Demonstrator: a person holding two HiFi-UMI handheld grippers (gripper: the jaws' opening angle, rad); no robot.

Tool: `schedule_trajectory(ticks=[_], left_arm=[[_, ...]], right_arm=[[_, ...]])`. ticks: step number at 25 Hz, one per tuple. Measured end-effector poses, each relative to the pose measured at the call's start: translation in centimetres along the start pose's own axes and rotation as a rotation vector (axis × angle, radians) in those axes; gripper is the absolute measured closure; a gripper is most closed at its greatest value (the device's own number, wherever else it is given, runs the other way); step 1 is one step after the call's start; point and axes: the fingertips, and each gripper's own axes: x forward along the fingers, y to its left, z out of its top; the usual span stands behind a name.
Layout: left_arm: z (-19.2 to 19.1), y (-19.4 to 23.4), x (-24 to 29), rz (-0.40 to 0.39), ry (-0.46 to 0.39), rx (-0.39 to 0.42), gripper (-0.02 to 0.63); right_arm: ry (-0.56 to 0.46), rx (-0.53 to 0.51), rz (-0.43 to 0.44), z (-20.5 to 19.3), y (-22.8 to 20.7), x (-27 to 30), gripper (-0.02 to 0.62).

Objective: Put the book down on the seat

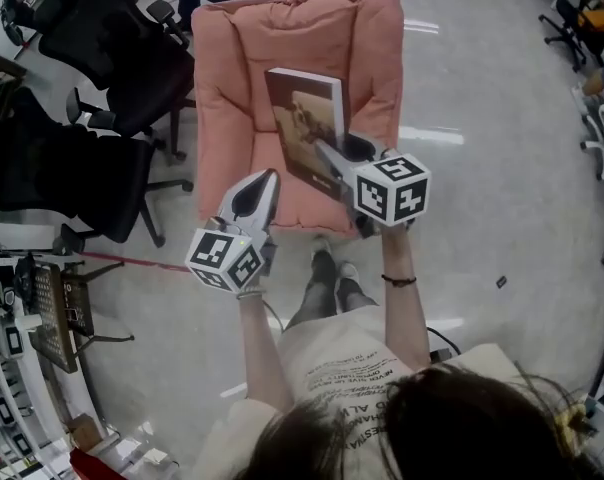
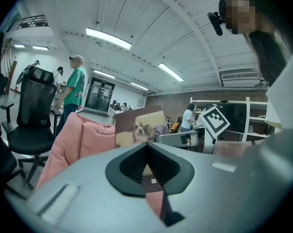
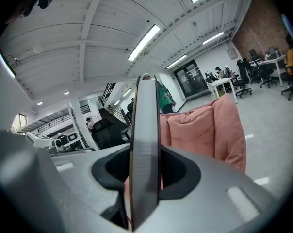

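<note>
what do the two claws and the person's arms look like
The left claw and right claw are pale grey shells narrowing to a point, with black padding inside. Behind each sits a white cube of black square markers. The arms are bare below a light printed t-shirt, with a thin dark band on the right wrist.

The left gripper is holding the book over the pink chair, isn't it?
No, it is the right gripper holding the book over the pink chair. The right gripper view shows the book's edge clamped between its fingers; the left gripper holds nothing.
</note>
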Motion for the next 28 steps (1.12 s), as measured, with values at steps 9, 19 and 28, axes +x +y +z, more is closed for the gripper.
schedule_trajectory(ticks=[9, 19, 28], left_arm=[[2.5, 5.2, 3.6, -0.059, -0.065, 0.038, 0.603], [2.1, 10.7, 6.7, -0.112, -0.066, 0.028, 0.603], [-2.5, 14.8, 9.8, -0.068, -0.025, -0.021, 0.603]], right_arm=[[0.003, -0.004, -0.045, 3.2, -2.0, 5.5, 0.446], [0.058, -0.015, -0.079, 3.4, -3.9, 11.6, 0.446], [0.154, 0.013, -0.076, -0.5, -8.1, 15.9, 0.446]])
